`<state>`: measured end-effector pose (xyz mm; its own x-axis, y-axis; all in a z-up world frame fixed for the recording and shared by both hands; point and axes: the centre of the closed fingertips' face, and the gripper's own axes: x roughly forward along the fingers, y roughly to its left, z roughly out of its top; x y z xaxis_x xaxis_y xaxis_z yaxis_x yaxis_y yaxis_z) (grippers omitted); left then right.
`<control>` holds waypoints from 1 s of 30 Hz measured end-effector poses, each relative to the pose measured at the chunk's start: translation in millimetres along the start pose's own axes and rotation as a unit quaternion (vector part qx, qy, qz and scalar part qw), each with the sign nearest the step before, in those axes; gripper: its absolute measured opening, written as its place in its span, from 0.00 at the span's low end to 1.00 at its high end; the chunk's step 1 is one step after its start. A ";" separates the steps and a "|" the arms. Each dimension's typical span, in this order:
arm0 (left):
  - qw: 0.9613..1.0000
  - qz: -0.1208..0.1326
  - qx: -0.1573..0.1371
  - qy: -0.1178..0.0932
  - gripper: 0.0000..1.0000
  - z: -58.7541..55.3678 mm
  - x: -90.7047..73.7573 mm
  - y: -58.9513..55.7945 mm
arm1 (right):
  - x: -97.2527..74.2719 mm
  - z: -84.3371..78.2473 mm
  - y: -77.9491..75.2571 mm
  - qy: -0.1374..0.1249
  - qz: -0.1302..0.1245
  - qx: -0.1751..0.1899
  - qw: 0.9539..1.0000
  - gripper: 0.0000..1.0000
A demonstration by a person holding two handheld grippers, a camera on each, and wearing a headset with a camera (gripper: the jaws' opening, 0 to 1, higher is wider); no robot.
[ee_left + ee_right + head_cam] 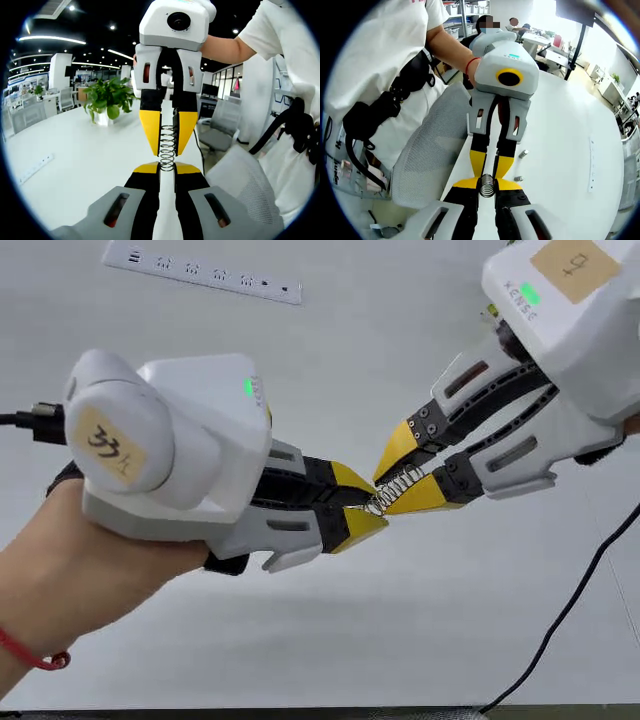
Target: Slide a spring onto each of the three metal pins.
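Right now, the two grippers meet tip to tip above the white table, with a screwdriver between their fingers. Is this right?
Not a screwdriver: it is a spring, clearest in the left gripper view. Otherwise right: the left gripper and right gripper meet tip to tip above the white table.

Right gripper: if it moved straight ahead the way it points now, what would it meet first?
The left gripper, whose yellow tips face it directly. The spring held in the right gripper reaches those tips, so contact would probably come almost at once.
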<state>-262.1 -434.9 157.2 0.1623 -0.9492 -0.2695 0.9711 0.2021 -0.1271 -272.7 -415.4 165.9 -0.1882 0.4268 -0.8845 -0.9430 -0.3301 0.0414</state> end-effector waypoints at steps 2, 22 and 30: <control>1.000 -0.001 0.002 0.002 0.06 -0.8 0.3 -0.1 | 1.2 -1.8 0.3 0.007 0.005 -0.003 1.000 0.08; 1.000 0.000 -0.002 -0.004 0.07 -1.3 -1.3 1.5 | 2.1 -1.4 -1.1 0.018 0.009 0.008 1.000 0.07; 1.000 0.003 0.001 -0.004 0.07 -1.0 -2.5 2.5 | 1.4 -1.8 -1.5 0.018 0.006 0.010 1.000 0.07</control>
<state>-260.3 -431.9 156.6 0.1691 -0.9502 -0.2619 0.9705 0.2068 -0.1237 -271.0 -415.8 163.8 -0.1892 0.3929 -0.8999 -0.9465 -0.3171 0.0605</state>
